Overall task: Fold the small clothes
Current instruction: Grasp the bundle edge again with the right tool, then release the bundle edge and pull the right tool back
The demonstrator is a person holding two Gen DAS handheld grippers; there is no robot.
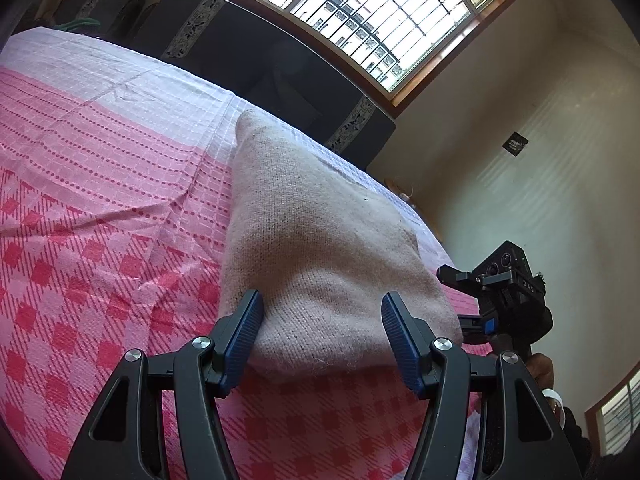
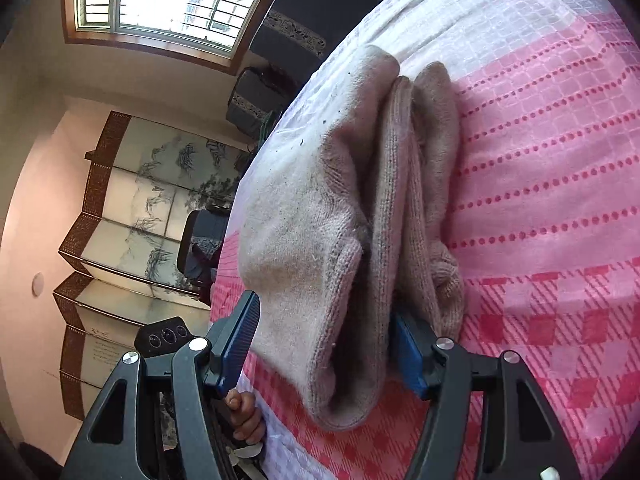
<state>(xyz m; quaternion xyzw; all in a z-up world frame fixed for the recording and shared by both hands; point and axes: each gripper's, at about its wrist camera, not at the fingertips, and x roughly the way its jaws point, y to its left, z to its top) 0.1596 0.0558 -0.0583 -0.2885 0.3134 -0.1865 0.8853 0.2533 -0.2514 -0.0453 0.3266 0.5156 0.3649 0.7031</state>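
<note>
Left wrist view: left tongs (image 1: pixel 322 338) stand apart, blue pads on either side of the near end of a folded beige knit garment (image 1: pixel 320 232) without pressing it; the garment lies on a pink checked bedspread (image 1: pixel 100 200) and runs toward 12 o'clock, with the right tongs (image 1: pixel 500 296) at 3 o'clock and a barred window (image 1: pixel 360 12) at 1 o'clock. Right wrist view: right tongs (image 2: pixel 324 354) stand apart around the garment's (image 2: pixel 320 208) layered edge, whether the pads press it I cannot tell; bedspread (image 2: pixel 540 200) at 3 o'clock, painted folding screen (image 2: pixel 132 208) at 9 o'clock, a hand (image 2: pixel 244 412) at 7 o'clock.
</note>
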